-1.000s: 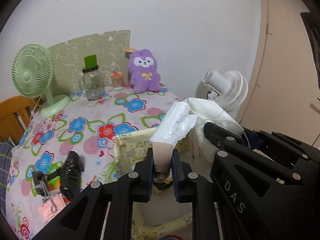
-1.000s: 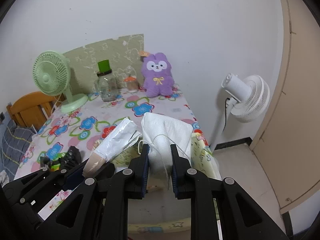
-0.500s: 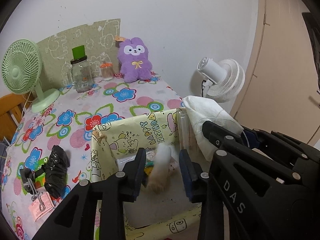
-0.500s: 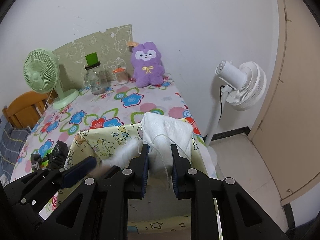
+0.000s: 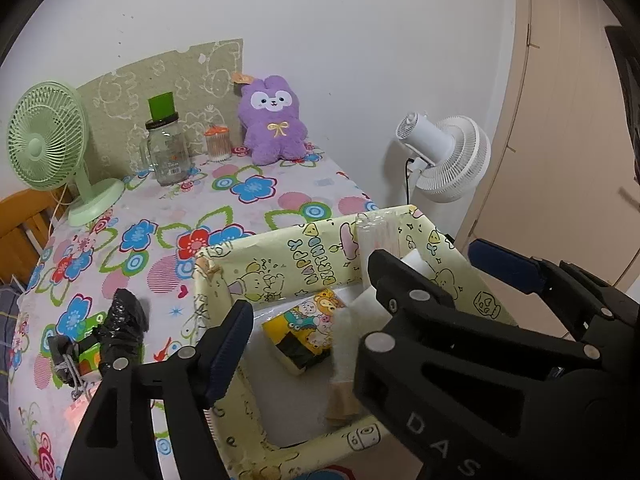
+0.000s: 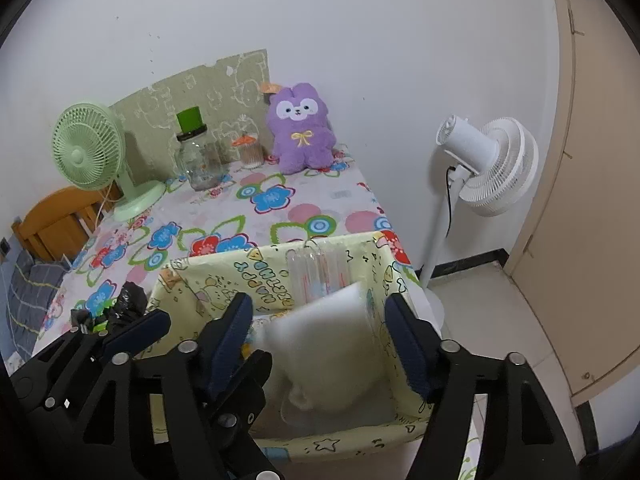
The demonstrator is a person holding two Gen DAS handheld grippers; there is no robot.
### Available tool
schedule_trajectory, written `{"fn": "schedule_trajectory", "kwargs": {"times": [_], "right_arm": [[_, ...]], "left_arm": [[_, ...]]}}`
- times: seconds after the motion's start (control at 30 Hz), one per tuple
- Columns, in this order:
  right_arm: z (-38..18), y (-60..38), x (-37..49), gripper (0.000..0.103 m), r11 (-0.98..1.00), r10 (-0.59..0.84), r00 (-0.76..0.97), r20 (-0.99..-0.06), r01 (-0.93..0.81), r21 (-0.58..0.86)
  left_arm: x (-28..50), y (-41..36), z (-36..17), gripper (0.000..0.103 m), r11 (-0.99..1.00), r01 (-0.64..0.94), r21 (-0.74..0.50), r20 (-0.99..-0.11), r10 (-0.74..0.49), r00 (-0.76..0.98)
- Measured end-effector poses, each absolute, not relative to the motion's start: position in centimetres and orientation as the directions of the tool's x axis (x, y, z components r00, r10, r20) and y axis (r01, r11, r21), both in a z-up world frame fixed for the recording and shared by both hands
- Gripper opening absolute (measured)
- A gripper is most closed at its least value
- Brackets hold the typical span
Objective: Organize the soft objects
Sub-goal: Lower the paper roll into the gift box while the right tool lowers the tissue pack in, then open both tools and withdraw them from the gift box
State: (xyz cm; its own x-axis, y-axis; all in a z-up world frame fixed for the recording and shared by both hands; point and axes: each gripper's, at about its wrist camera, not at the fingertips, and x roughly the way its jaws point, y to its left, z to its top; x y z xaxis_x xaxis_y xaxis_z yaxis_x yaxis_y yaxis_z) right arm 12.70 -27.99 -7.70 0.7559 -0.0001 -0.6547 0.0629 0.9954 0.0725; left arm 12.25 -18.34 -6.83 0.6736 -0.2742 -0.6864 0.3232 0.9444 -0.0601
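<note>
My left tool [image 5: 304, 344] hung over the yellow cartoon-print box [image 5: 308, 258] with its jaws opening, spread wide and pinching nothing; a blurred, pale tan soft piece [image 5: 340, 364] was below and between the fingers, clear of both pads, inside the box. Just ahead of that tool's tips a yellow printed tissue pack [image 5: 306, 334] lay on the box floor, and a clear plastic packet [image 5: 376, 236] leaned against the far wall of the box. My right tool [image 6: 320, 340] was beside the left one, over the same box [image 6: 224, 276], its jaws likewise opening and wide apart; a blurred white soft bundle [image 6: 324, 356] sat in the gap between its fingers without either pad pressing on it, down in the box. Left of my left tool, on the flowered counter [image 5: 248, 200], lay a crumpled black bag [image 5: 120, 328] beside a small green item I could not make out. Far ahead of both tools, against the wall, sat a purple plush rabbit [image 5: 274, 120], with a glass jar [image 5: 166, 152] and a green desk fan [image 5: 48, 144] off to its left. Well to the right of my right tool, off the counter, stood a white floor fan [image 6: 488, 164].
</note>
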Motion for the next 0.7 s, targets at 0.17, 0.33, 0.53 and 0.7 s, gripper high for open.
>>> {"fn": "schedule_trajectory", "kwargs": {"times": [0.17, 0.33, 0.53, 0.7], "right_arm": [[-7.1, -27.2, 12.0, 0.081, 0.996, -0.007, 0.764, -0.646, 0.065, 0.066], [-6.5, -26.2, 11.2, 0.083, 0.996, -0.006, 0.769, -0.639, 0.059, 0.061], [-5.5, -24.9, 10.2, 0.086, 0.997, -0.017, 0.783, -0.622, 0.061, 0.05], [-4.8, -23.7, 9.4, 0.089, 0.997, -0.022, 0.794, -0.607, 0.059, 0.041]], "left_arm": [[11.6, -17.7, -6.3, 0.08, 0.945, 0.322, -0.05, -0.688, -0.267, 0.675], [10.8, -16.7, -5.5, 0.087, 0.949, 0.314, -0.035, -0.677, -0.254, 0.691], [9.9, -15.4, -4.5, 0.09, 0.954, 0.298, -0.021, -0.662, -0.237, 0.711], [9.1, -14.2, -3.9, 0.091, 0.958, 0.286, -0.01, -0.647, -0.224, 0.729]]}}
